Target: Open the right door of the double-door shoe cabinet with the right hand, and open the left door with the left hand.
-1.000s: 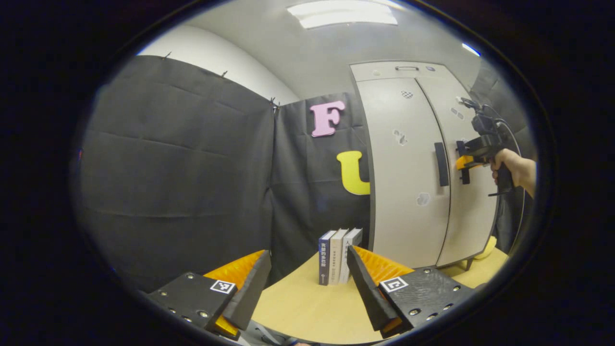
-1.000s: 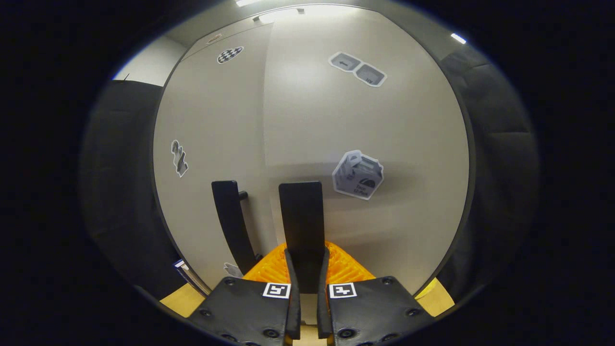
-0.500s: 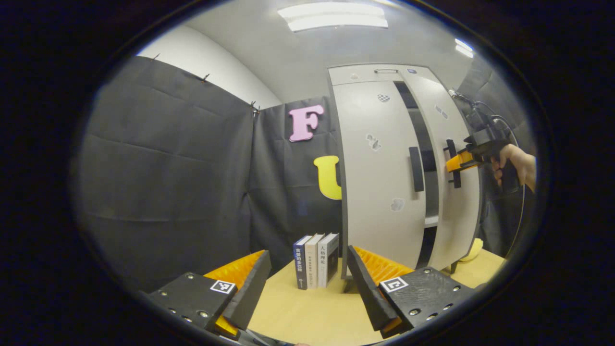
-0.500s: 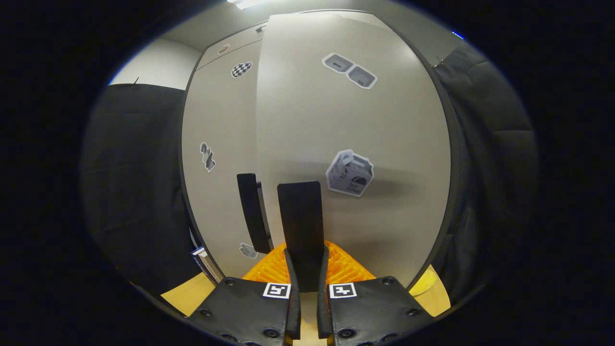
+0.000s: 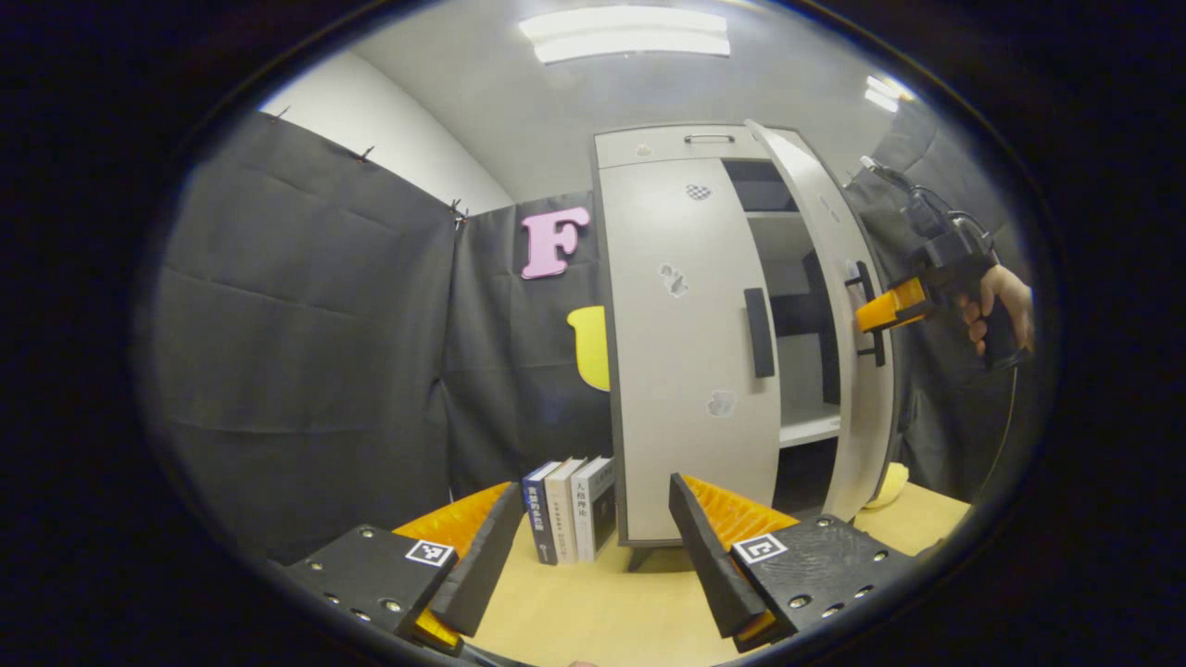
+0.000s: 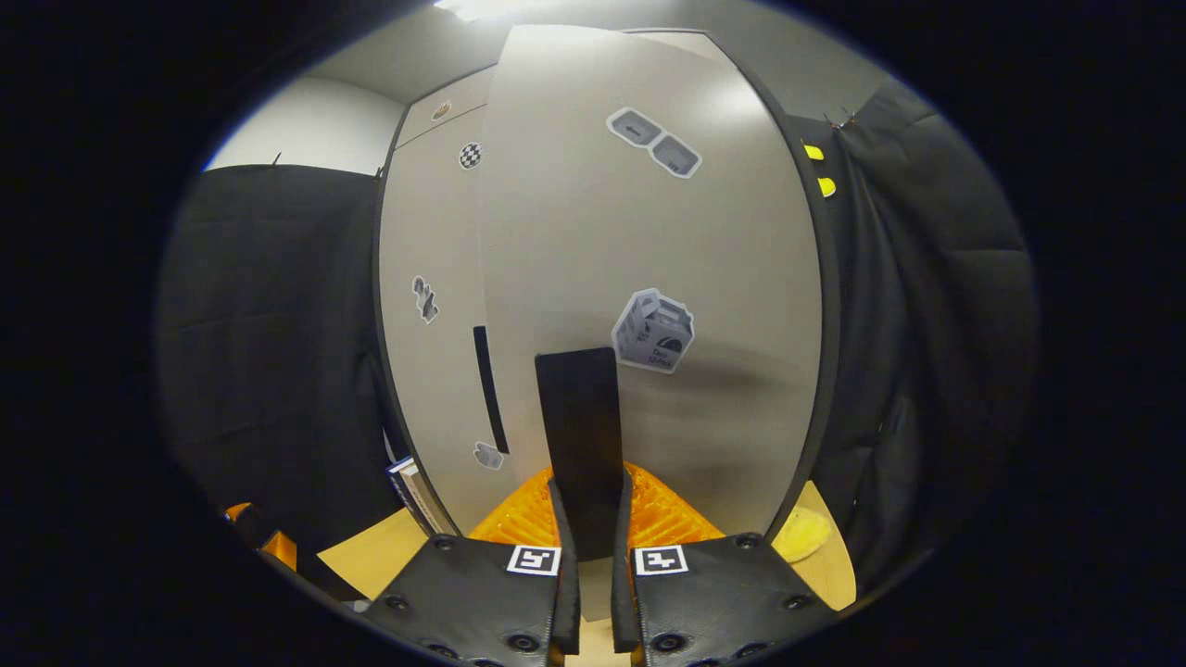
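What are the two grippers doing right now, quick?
Left gripper: jaws open, holding nothing.
Right gripper: jaws closed on the right door's handle.

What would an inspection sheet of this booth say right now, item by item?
Surface: tan tabletop, bare in front of the cabinet.
Job's things: shoe cabinet; right door swung partly open, shelf visible inside; left door closed, its handle untouched.
Clutter: three upright books beside the cabinet; a yellow object by its right foot.
Grippers: right gripper clamped on the right door handle; left gripper open, away from the cabinet.
Cables: one running from the right gripper.
Surroundings: black cloth wall, ceiling light.
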A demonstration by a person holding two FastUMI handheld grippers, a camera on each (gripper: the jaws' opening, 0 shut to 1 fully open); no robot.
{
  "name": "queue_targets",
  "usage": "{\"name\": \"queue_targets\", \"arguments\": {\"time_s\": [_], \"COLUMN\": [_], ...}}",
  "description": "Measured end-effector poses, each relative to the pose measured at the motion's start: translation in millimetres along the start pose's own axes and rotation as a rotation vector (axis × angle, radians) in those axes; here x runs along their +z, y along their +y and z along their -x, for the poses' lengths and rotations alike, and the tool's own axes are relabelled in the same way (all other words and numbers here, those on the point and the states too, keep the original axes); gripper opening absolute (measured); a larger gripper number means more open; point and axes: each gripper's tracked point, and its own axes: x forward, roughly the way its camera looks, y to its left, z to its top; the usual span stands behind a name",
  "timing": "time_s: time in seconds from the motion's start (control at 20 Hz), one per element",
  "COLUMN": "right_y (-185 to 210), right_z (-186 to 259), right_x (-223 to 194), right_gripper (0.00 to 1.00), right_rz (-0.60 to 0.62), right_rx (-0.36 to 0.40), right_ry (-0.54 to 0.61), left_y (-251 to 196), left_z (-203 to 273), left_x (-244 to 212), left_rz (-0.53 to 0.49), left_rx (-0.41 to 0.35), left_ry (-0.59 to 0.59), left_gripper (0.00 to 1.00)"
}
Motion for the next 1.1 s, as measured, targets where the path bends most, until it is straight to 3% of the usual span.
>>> {"name": "queue_targets", "arguments": {"time_s": [0.6,1.1], "right_y": [-41,-72], "right_z": [55,72], "right_x": [-7,-7], "right_gripper": [0.15,0.14], "right_rz": [-0.022,-0.01], "right_rx": [0.01,-0.056], "right_ry": [0.012,-0.002], "left_y": [-67,-120], "left_z": [-12,-17], "left_x": [0,0], "left_rz": [0.005,0.0], "left_rx": [-0.117,-0.195], "left_ry": [0.003,0.006], "left_gripper": [0.93,0.94]}}
